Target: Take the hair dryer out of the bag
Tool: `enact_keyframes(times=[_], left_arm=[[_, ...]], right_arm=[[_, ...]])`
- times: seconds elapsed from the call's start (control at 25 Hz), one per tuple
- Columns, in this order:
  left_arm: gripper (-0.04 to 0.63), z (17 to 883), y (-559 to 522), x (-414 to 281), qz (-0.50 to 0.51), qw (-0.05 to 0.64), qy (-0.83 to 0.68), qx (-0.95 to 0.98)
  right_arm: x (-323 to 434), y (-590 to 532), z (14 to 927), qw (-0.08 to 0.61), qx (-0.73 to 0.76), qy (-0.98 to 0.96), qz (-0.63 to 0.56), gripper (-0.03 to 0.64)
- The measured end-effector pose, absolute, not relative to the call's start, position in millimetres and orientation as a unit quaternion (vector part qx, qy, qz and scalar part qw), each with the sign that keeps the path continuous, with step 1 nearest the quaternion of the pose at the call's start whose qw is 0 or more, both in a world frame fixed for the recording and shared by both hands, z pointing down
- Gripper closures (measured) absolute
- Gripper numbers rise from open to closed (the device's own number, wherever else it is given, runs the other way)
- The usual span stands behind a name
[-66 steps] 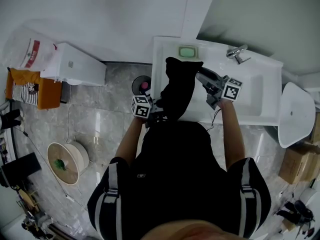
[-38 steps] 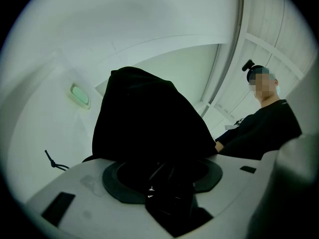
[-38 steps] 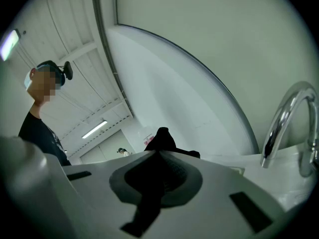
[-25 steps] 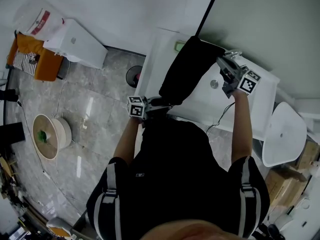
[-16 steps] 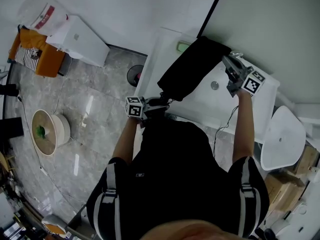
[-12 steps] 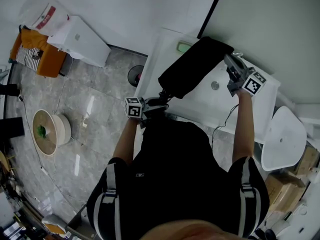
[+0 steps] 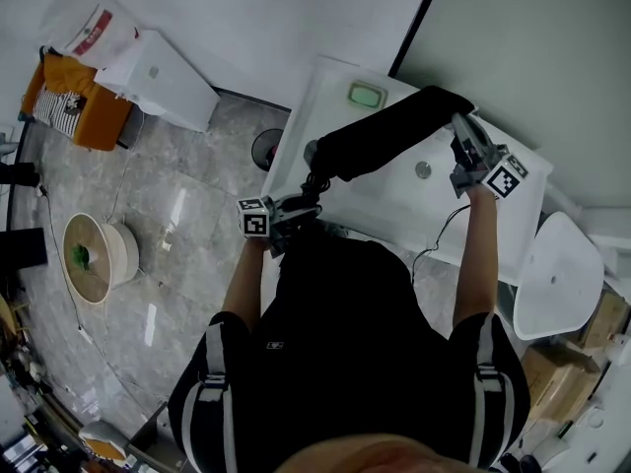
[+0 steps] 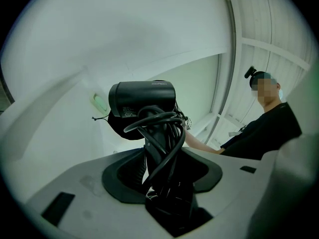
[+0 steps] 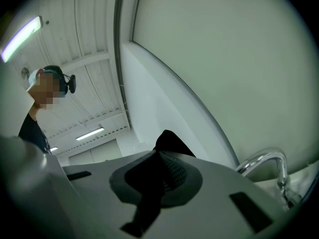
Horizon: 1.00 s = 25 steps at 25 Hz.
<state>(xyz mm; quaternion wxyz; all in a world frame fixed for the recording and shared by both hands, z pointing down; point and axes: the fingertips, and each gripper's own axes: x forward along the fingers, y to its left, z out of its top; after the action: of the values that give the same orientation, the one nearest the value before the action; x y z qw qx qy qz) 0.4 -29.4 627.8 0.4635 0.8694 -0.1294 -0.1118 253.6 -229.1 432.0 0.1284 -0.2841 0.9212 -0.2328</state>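
Note:
A black hair dryer (image 8: 142, 101) with its cord wound round the handle stands up between the jaws of my left gripper (image 8: 164, 183), which is shut on that handle. Behind its barrel is the mouth of the black bag (image 8: 121, 130). In the head view the bag (image 7: 394, 131) stretches almost level over the sink. The dryer (image 7: 314, 158) shows at its lower left end, above my left gripper (image 7: 306, 201). My right gripper (image 7: 461, 126) is shut on the bag's far end, and black fabric (image 9: 172, 143) fills its jaws (image 9: 154, 183).
The white sink counter (image 7: 325, 97) carries a green soap dish (image 7: 367, 95), and the basin has a drain (image 7: 422, 169). A chrome faucet (image 9: 264, 163) is beside the right gripper. A white toilet (image 7: 552, 274) stands at the right; a small bin (image 7: 264, 149) and a round fan (image 7: 91, 262) are on the floor.
The bag has swung from steeply slanted to nearly level. My right gripper has carried its end to the right, and my left gripper has drawn back left with the dryer showing at the bag's mouth.

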Motion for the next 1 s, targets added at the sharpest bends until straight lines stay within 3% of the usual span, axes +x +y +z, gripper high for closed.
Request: enact_keyframes(times=[0.36,1.0], left_arm=[[0.402,616.3,-37.6,-24.2,-0.153,0.455,-0.168,0.861],[0.402,588.7,-61.4,-41.0,-0.162,0.428,-0.175,0.872]], right_arm=[[213.6,-198.2,481.9,0.125,-0.254,0.913,-0.295,0.552],[94.5,-129.1,567.6,-0.054,-0.174,0.937,-0.298,0.552]])
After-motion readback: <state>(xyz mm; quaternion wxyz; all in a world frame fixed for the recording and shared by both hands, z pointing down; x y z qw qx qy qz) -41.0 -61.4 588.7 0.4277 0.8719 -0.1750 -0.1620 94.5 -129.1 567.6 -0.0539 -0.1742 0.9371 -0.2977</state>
